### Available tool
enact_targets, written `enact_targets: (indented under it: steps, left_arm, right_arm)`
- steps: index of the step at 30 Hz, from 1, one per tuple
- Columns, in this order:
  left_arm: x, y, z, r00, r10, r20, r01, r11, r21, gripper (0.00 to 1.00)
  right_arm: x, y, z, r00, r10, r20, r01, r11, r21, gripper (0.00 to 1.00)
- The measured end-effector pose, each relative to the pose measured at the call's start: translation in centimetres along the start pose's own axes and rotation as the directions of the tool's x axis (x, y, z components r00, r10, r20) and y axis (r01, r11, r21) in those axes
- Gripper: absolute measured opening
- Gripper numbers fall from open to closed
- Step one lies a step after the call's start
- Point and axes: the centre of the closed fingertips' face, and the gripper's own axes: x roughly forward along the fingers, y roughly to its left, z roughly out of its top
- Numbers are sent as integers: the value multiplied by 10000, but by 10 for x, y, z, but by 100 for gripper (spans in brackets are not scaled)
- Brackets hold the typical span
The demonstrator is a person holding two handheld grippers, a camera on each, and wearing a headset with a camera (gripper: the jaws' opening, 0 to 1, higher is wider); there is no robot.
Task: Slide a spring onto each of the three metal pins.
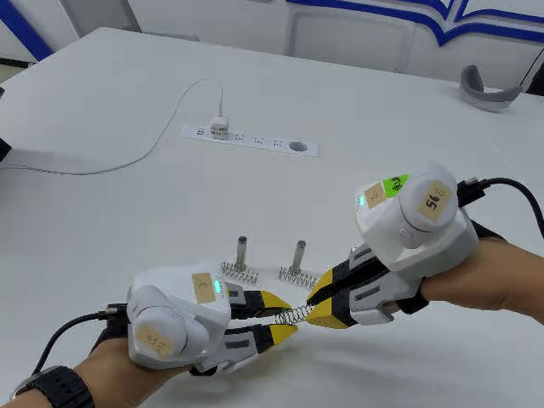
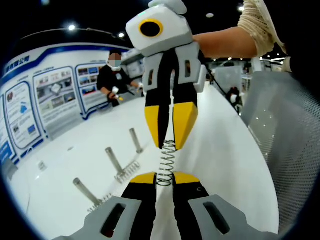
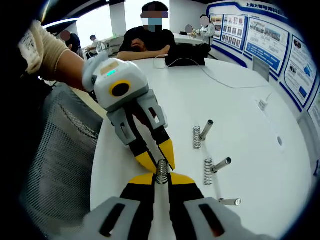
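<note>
The left tool (image 1: 285, 315) and the right tool (image 1: 316, 307) are both pinching one spring (image 1: 294, 316). Each is squeezing one end of it, just above the worktop (image 1: 119, 102) near its front edge. The spring is lying almost flat and pointing from one tool straight to the other. The pins are standing straight up, a little farther from the front edge. The middle pin (image 1: 298, 254) is sitting just beyond the right tool's yellow tips, and the left pin (image 1: 241, 252) is sitting closer to the left tool. Loose springs (image 1: 297, 276) are lying flat at their feet. The third pin (image 2: 136, 140) is standing bare, nearest the right tool. I think the held spring is needing to tip upright, with its open end over a pin's top.
</note>
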Motion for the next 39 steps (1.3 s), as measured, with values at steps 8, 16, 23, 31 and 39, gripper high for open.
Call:
enact_targets:
  steps: [8,16,23,31,39]
  left_arm:
    - [0,1,0,9999,35,138,-29,9992,-399,11]
    - [-1,1,4,9994,74,338,-50,9975,-702,11]
    - [-2,3,8,9988,131,476,-91,9964,-841,11]
    - [-2,3,9,9986,164,511,-118,9959,-895,11]
    - [-1,4,9,9983,212,537,-161,9955,-934,11]
  right_arm:
    - [0,-1,4,9998,-80,209,81,10000,-31,14]
    - [3,-4,2,9997,-185,162,186,9998,-54,15]
    - [3,-5,3,9996,-179,213,179,9998,25,15]
    - [5,-5,6,9997,-198,171,201,9997,-135,13]
    - [5,-4,13,9996,-213,161,217,9994,-254,12]
